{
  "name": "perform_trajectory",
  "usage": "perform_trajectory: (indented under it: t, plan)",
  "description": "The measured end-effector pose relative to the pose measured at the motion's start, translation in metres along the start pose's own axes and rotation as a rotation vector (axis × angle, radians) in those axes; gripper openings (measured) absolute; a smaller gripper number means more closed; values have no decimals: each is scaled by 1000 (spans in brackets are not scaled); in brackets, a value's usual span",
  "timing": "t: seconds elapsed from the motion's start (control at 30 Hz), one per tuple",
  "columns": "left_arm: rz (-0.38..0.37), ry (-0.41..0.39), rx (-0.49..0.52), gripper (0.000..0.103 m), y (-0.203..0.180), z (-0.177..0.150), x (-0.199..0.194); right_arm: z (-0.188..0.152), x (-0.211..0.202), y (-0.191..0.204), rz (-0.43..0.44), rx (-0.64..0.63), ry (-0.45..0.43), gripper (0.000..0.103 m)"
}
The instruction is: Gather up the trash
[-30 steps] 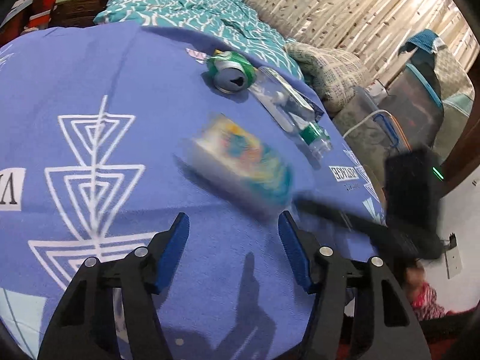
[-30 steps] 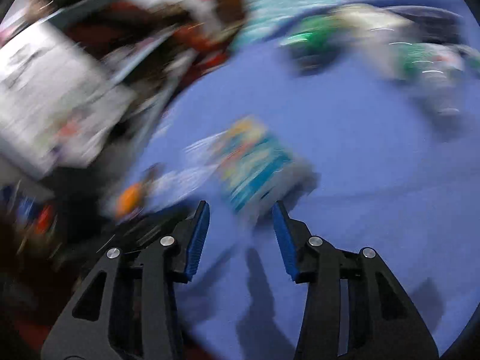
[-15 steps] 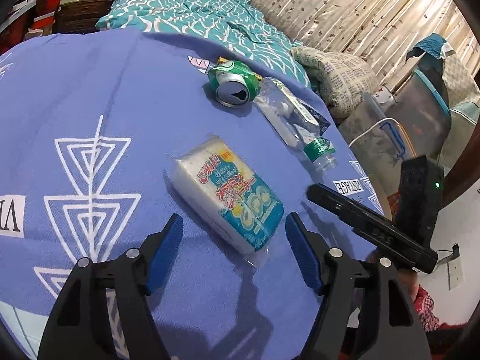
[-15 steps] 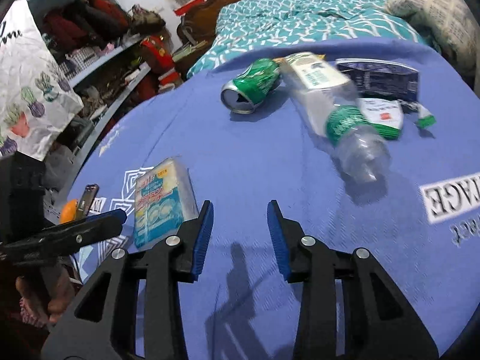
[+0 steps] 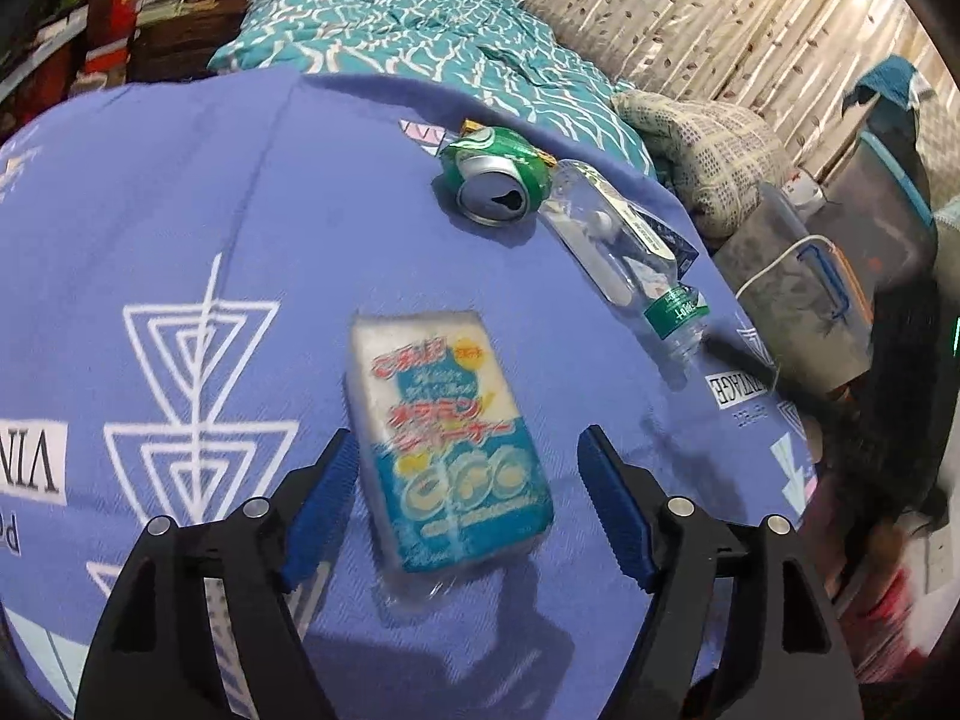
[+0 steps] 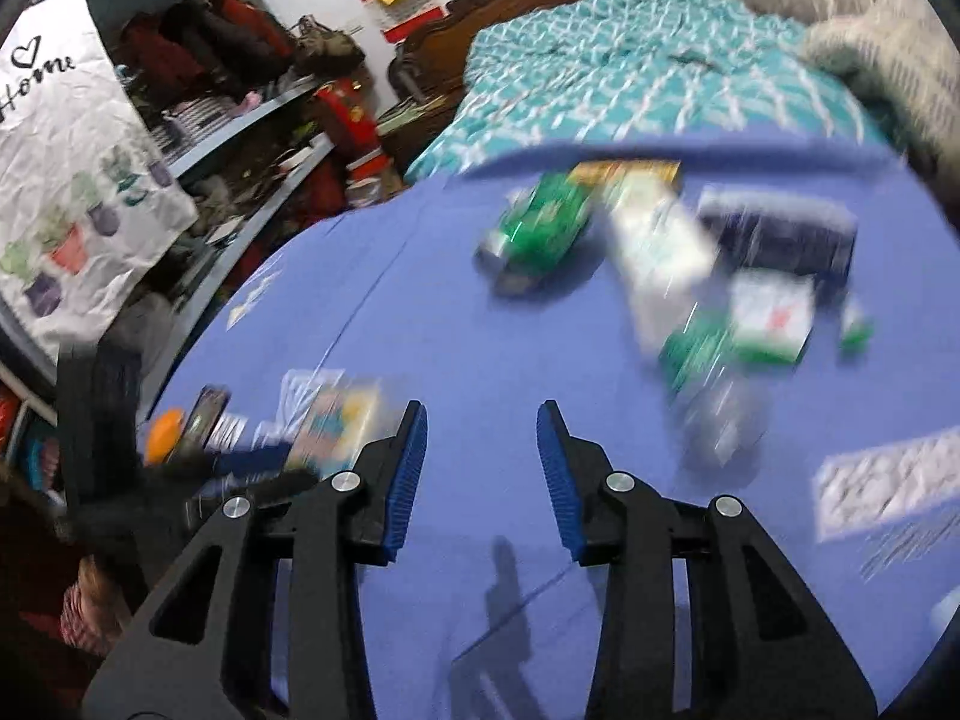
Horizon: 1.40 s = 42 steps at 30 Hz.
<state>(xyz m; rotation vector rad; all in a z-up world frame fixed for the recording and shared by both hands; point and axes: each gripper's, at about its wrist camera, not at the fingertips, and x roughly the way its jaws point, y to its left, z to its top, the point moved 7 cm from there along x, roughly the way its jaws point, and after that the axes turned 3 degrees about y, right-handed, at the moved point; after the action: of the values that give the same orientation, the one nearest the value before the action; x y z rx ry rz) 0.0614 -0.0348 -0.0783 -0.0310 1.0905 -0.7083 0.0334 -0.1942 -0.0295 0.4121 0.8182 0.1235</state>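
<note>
Left gripper [image 5: 465, 501] spread wide over the purple cloth [image 5: 240, 240], jaws just now opening further, poised either side of a wrapped sponge pack [image 5: 447, 438] with blue, white and yellow print; left pad close beside the pack's near-left edge, right pad clearly apart from it, no squeeze visible, pack lying flat on the cloth. Beyond the pack, toward the far right: 1 crushed green can [image 5: 495, 183] on its side, open end facing the camera; just right of it, touching or nearly so, 1 clear plastic bottle [image 5: 624, 252] lying flat with a green label band near its neck, neck pointing near-right. Dark wrapper [image 5: 675, 243] partly hidden behind the bottle. Teal patterned bedspread [image 5: 420, 36] past the far edge of the cloth; patterned curtain [image 5: 720, 30] at far right. Right gripper [image 6: 482, 462] released, nothing between its pads, only bare purple cloth [image 6: 420, 312] in the gap. Right wrist view heavily motion-blurred: same sponge pack [image 6: 336, 426] at near left, outside the left finger; green can [image 6: 540, 228] and bottle [image 6: 666, 264] at far centre; 1 dark packet [image 6: 780, 234] and 1 white-and-green packet [image 6: 774, 315] at far right, details unreadable. White bag printed "Home" [image 6: 72, 168] and cluttered shelves [image 6: 240, 120] at far left.
</note>
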Motion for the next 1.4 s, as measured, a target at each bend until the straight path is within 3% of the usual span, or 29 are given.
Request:
perform_trajectory:
  t: [0.17,0.2,0.27,0.3,0.4,0.5,0.53,0.57,0.7,0.9,1.0,1.1,1.23,1.4]
  plan:
    - [74,4,38,76,-1,-1,14,114,-9,-27,-26,24,-15,42]
    - [81,7,42,76,-1,-2,17,133,-3,-37,-33,50,3,44]
    - [99,12,51,76,0,-2,22,168,18,-68,-77,107,59,61]
    - [107,15,55,76,1,-2,25,183,34,-79,-102,112,95,65]
    - [123,12,63,76,4,-2,30,203,84,-106,-207,59,217,68]
    - [147,-3,95,71,5,-2,32,211,131,-122,-243,-8,351,72]
    - [145,-7,100,70,6,-2,31,208,157,-123,-303,-158,408,76]
    - [141,-9,99,68,7,-2,30,202,166,-120,-309,-242,429,81]
    - [133,-30,78,68,16,-1,25,193,192,-110,-312,-456,492,82]
    - [147,-64,91,69,15,-3,25,195,218,-110,-298,-574,509,85]
    - [146,-66,89,69,15,-2,25,198,227,-117,-280,-569,505,88]
    - [138,-70,84,69,15,-2,24,193,233,-125,-244,-505,530,82]
    - [133,-77,79,69,14,-2,24,196,217,-132,-254,-386,520,71]
    - [105,-89,60,68,18,-1,22,209,184,-131,-252,-283,444,66]
